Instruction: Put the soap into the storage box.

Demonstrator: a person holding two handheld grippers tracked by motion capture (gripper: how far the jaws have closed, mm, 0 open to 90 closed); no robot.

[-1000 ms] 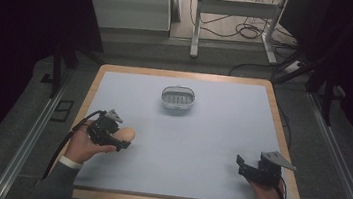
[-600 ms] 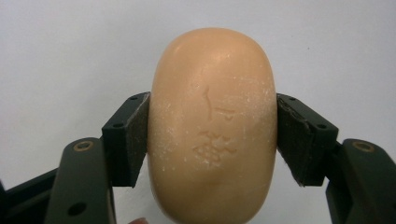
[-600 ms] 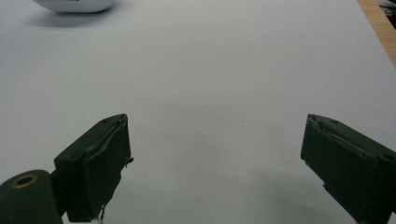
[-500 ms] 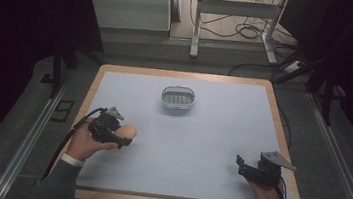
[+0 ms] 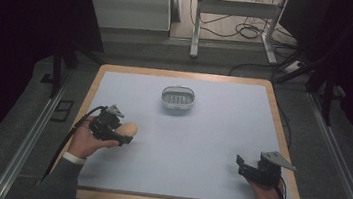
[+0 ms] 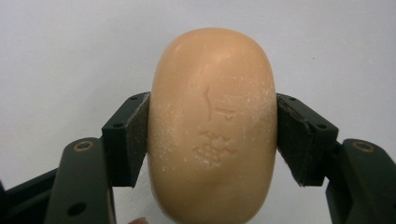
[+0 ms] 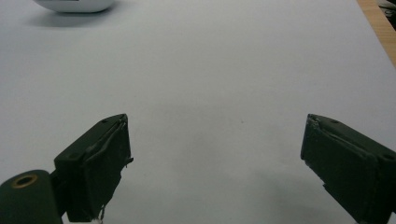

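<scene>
A peach-coloured oval bar of soap (image 6: 212, 126) sits between the pads of my left gripper (image 6: 212, 135), which press on both its sides. From above, that left gripper (image 5: 121, 134) is at the table's left with the soap (image 5: 128, 129) sticking out toward the middle. My right gripper (image 5: 240, 166) rests at the front right, jaws wide apart. In its own view the right gripper (image 7: 215, 163) has nothing between its black pads, only the pale table surface. A small white oval soap dish (image 5: 178, 98) stands at the far middle of the table.
The table (image 5: 211, 133) has a pale blue-grey top with a wooden rim. The dish's edge (image 7: 74, 5) peeks in at the top left of the right gripper view. Beyond the table are a white cabinet, metal legs and cables on the floor.
</scene>
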